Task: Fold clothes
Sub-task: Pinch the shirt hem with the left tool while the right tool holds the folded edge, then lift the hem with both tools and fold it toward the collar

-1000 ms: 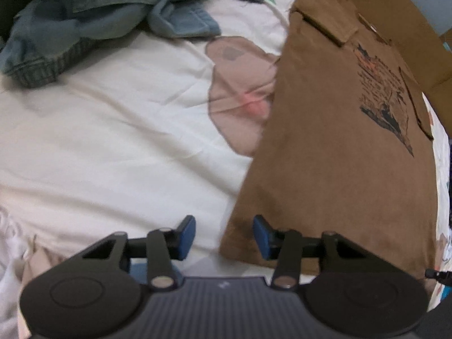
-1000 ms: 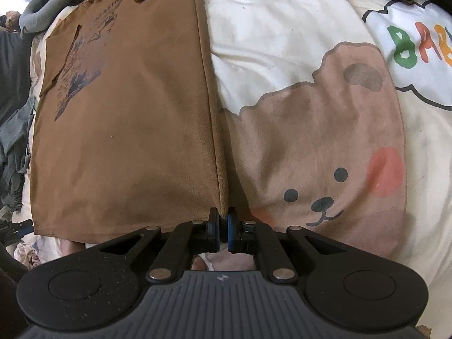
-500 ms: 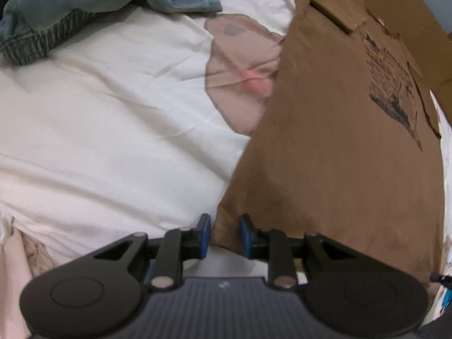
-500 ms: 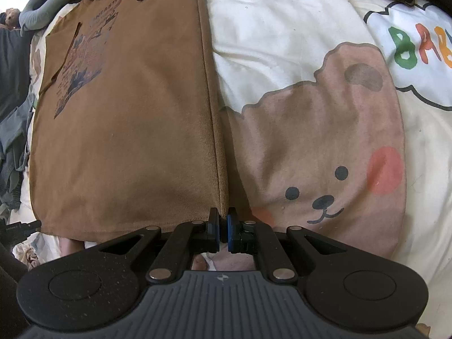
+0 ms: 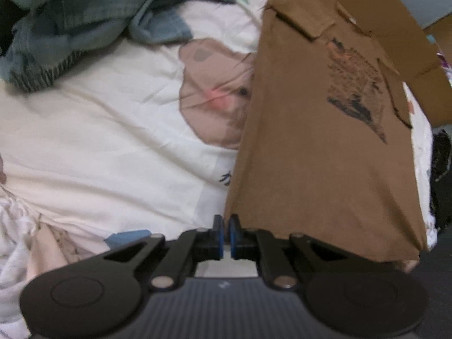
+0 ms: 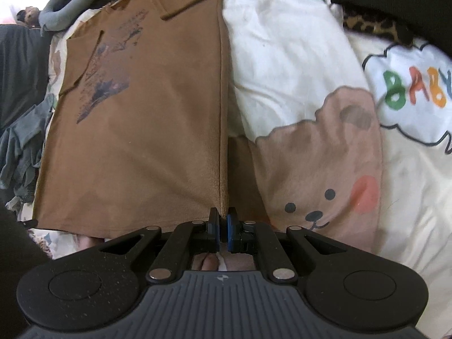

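Brown T-shirt [image 5: 325, 147] lies flat on the bear-print bedsheet [image 5: 113, 141], with both sides already turned in, so it makes one long narrow strip. Its long axis runs straight away from both grippers: the hem is the near end and the collar with the dark print [image 6: 107, 84] is the far end. The left gripper [image 5: 226, 223] has its jaws pressed together on the left corner of the hem, and the right gripper [image 6: 223, 214] pinches the right corner in the same way. Both grippers are equally near, one at each corner. I judge that the coming move depends on this: the hem must travel forward along the strip toward the collar, both corners together. A heap of denim clothes [image 5: 84, 28] lies well apart at the left.
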`<state>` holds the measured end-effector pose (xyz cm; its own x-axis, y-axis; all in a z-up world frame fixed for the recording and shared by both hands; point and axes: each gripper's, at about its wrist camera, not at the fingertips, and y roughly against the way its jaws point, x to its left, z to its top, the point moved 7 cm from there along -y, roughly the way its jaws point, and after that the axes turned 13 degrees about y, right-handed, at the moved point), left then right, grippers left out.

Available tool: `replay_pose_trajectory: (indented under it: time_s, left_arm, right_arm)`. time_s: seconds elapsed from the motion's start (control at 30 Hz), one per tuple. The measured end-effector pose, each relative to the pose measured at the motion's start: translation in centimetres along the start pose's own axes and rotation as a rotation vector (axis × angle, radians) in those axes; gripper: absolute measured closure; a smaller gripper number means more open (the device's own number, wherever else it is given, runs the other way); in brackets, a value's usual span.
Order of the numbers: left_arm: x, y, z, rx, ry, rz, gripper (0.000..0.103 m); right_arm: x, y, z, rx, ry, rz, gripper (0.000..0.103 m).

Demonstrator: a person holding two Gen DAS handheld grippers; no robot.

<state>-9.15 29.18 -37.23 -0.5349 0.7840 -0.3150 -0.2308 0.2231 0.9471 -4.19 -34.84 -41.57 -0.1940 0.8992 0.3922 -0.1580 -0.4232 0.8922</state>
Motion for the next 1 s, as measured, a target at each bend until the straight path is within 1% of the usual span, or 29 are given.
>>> replay_pose_trajectory:
  time_s: [0.07,0.2,0.33,0.57,0.77,0.83,1.0]
  left_arm:
    - [0.6,1.1,0.4,0.003,-0.007,-0.008,0.099]
    - [0.2,2.5,-0.9,0.011,-0.016,-0.019,0.099]
    - [-0.4,2.3,-2.2,0.032,-0.022,-0.027,0.099]
    - [-0.3,1.9,-4.4,0.06,-0.018,-0.022,0.099]
    - [0.5,1.5,-5.5,0.089,-0.015,0.006,0.099]
    - [0.7,1.6,-5.8,0.099,-0.025,0.012,0.099]
    - [0.7,2.0,-5.6,0.092,-0.002,0.004,0.099]
  right_arm:
    - [0.0,0.7,0.2,0.0,0.012,-0.001,0.101]
    - [-0.4,1.8,0.5,0.003,0.018,-0.001,0.101]
    - [-0.7,2.8,0.2,0.012,0.021,-0.003,0.101]
    - [-0.5,3.2,-1.1,0.047,0.01,-0.002,0.101]
    - [-0.4,3.4,-2.6,0.077,-0.008,-0.002,0.101]
    - [-0.5,3.5,-3.1,0.076,-0.019,-0.001,0.101]
    - [-0.9,3.9,-3.6,0.05,-0.061,0.002,0.101]
